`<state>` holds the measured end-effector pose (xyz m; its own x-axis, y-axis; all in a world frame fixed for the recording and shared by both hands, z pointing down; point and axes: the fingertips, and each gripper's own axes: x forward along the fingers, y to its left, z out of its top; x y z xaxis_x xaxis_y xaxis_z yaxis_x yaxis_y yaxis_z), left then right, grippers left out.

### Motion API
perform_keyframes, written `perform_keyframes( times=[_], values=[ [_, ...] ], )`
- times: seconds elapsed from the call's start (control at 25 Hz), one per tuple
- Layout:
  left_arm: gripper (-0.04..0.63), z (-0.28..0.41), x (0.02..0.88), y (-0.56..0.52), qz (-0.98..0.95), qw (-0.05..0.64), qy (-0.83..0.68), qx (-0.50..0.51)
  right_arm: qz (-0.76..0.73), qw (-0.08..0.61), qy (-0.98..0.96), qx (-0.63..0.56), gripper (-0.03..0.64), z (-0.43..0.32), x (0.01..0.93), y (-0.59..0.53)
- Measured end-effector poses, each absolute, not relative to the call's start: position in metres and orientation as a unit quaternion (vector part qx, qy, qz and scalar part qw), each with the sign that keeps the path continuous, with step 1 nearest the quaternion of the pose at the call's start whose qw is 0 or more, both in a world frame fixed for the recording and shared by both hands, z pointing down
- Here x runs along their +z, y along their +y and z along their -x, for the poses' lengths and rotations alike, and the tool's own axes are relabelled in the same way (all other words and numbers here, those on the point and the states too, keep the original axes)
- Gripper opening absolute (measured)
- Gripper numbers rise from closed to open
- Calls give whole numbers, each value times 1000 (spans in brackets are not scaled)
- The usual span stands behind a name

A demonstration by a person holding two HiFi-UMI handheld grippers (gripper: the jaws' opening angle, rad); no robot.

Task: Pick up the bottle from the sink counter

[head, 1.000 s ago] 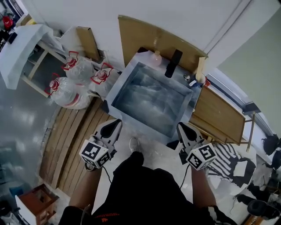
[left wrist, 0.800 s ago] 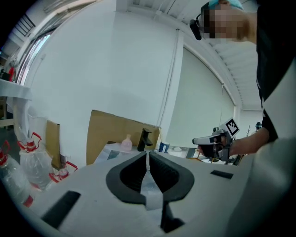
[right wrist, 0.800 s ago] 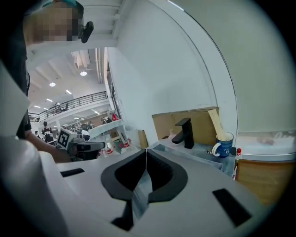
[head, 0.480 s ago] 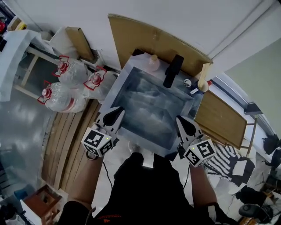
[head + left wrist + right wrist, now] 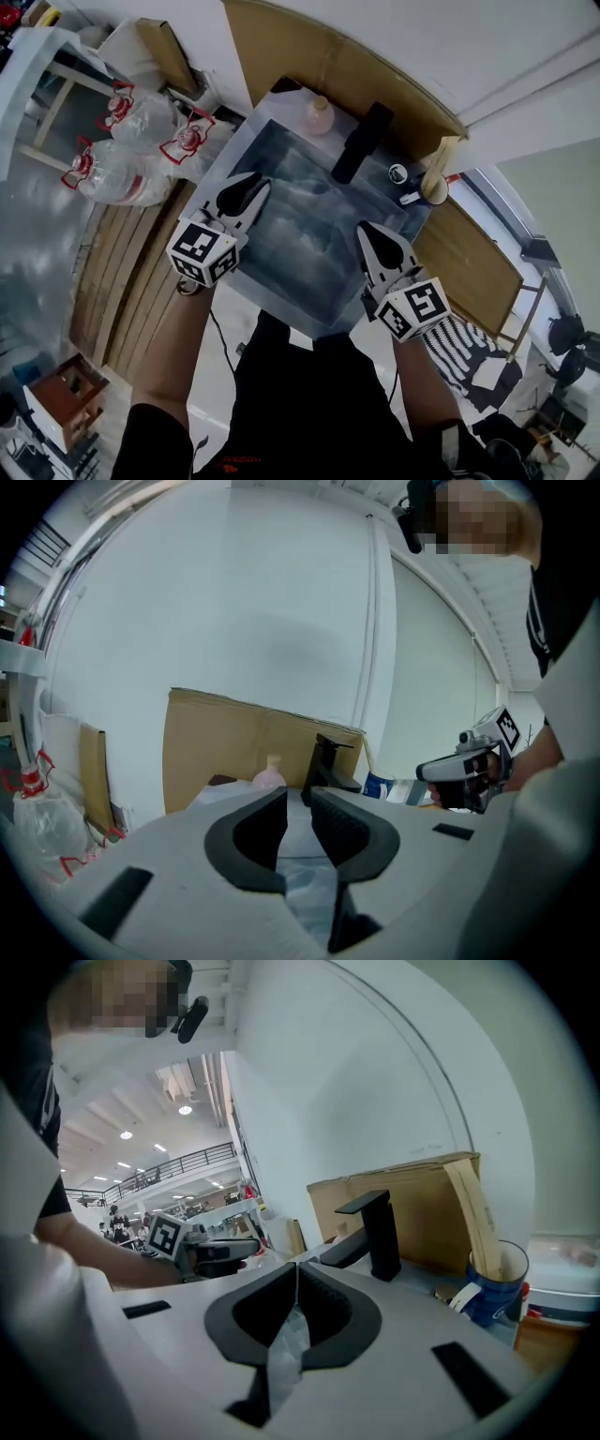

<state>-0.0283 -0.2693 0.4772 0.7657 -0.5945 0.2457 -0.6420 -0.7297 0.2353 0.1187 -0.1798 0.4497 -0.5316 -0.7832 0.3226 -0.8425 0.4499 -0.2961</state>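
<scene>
Hovering over cardboard-backed sink (image 5: 309,220); left gripper (image 5: 259,183) jaws just opening, empty; right gripper (image 5: 365,230) closed.

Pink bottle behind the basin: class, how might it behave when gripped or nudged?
The pink bottle looks small, so probably light. Its rounded body may slip when squeezed. Standing upright beside the basin, it could topple in.
</scene>
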Motion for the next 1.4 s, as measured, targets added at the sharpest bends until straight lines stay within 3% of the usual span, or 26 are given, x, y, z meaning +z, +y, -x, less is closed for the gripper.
perform_keyframes(
  times=[0.72,1.4],
  values=[
    [230,-56,508,-393,-931,88,-335,116,-463,71,-849,244,0,-139,487,-201],
    [239,-100,533,-429,-936,91,-317,126,-456,79,-849,256,0,-146,511,-201]
  ],
)
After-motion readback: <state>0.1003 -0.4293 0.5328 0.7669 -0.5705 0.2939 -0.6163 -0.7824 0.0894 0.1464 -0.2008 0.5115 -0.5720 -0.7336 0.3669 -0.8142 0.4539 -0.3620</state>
